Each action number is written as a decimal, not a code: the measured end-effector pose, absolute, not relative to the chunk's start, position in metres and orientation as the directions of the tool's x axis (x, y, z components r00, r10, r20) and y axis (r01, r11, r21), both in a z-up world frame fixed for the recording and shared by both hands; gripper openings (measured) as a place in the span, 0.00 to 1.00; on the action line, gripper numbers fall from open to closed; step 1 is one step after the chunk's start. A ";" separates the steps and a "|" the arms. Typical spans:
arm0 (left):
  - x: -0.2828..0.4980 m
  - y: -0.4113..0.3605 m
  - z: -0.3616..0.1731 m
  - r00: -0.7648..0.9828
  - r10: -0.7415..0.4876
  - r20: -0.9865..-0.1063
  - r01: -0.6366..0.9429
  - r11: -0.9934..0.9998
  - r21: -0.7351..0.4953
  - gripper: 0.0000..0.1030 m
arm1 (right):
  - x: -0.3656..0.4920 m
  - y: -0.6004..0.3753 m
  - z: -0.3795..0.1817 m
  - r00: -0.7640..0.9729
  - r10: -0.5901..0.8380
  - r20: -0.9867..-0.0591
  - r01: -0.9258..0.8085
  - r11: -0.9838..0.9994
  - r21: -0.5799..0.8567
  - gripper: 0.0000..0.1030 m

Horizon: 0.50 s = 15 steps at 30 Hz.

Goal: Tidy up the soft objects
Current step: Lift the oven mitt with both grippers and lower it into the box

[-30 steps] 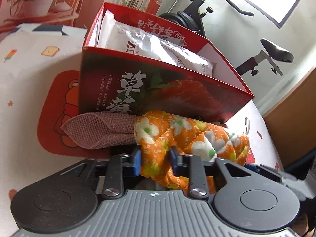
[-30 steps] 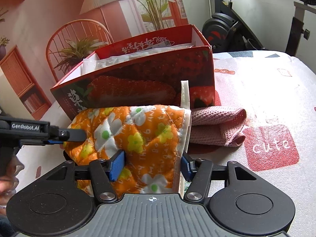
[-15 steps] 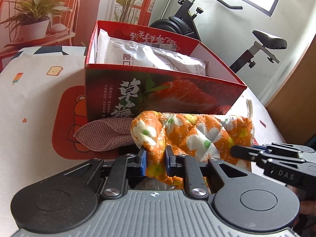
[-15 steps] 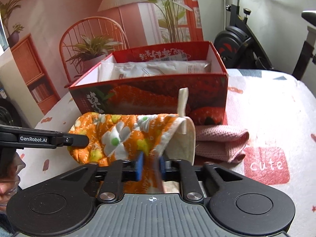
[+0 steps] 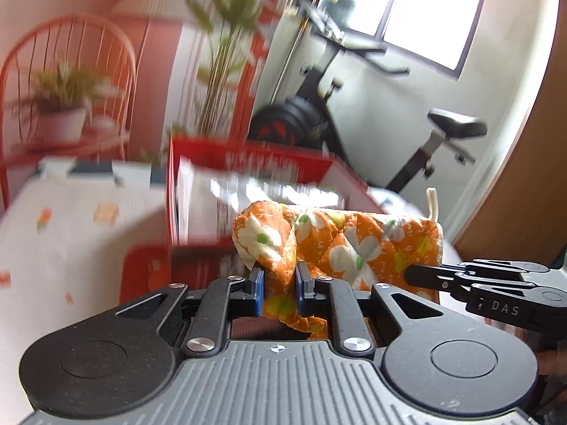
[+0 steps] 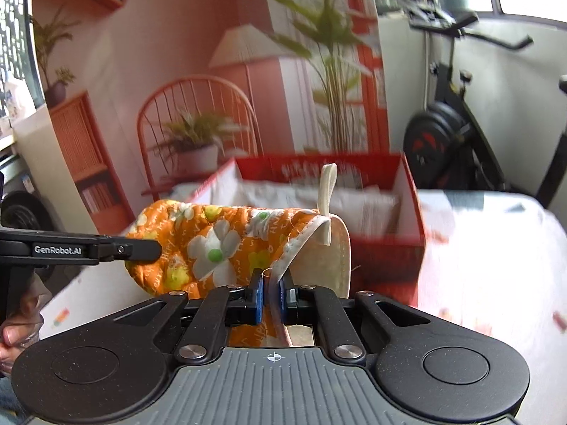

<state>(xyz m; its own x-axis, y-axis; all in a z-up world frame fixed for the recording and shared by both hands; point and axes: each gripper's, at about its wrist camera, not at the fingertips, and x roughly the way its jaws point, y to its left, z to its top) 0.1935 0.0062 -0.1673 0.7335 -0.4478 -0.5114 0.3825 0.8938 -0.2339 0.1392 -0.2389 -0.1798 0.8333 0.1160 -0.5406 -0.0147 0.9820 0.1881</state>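
An orange flowered oven mitt (image 5: 340,237) hangs in the air between my two grippers, in front of the red strawberry box (image 5: 248,156). My left gripper (image 5: 280,292) is shut on the mitt's closed end. My right gripper (image 6: 271,295) is shut on the mitt's cuff edge (image 6: 301,244), beside its white hanging loop (image 6: 326,184). The mitt (image 6: 212,244) is level with the box's top rim (image 6: 319,163). White packets (image 6: 319,198) lie inside the box. The right gripper's fingers (image 5: 443,276) show at the right of the left wrist view.
The box stands on a patterned white tablecloth (image 5: 71,233) with a red mat (image 5: 141,276) under it. An exercise bike (image 5: 354,106) stands behind the table. A red chair with a potted plant (image 6: 191,141) is at the far side. Both views are motion-blurred.
Both grippers have lifted the mitt from the table up to the box's rim. The pink cloth beside the box has dropped out of view.
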 end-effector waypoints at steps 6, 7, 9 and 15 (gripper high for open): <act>0.223 -0.008 -0.122 0.818 -0.411 -0.402 0.386 0.911 -0.147 0.18 | 0.179 -0.250 -0.137 0.878 0.111 -0.466 -0.051 0.989 0.140 0.08; 0.229 -0.013 -0.116 0.834 -0.399 -0.382 0.384 0.916 -0.117 0.18 | 0.188 -0.252 -0.132 0.885 0.104 -0.454 -0.056 0.991 0.118 0.08; 0.248 -0.025 -0.107 0.863 -0.367 -0.348 0.374 0.926 -0.049 0.18 | 0.210 -0.257 -0.124 0.896 0.083 -0.437 -0.057 0.996 0.071 0.08; 0.308 -0.048 -0.104 0.907 -0.274 -0.321 0.289 0.957 -0.001 0.18 | 0.280 -0.270 -0.126 0.912 0.031 -0.410 -0.047 0.998 -0.029 0.08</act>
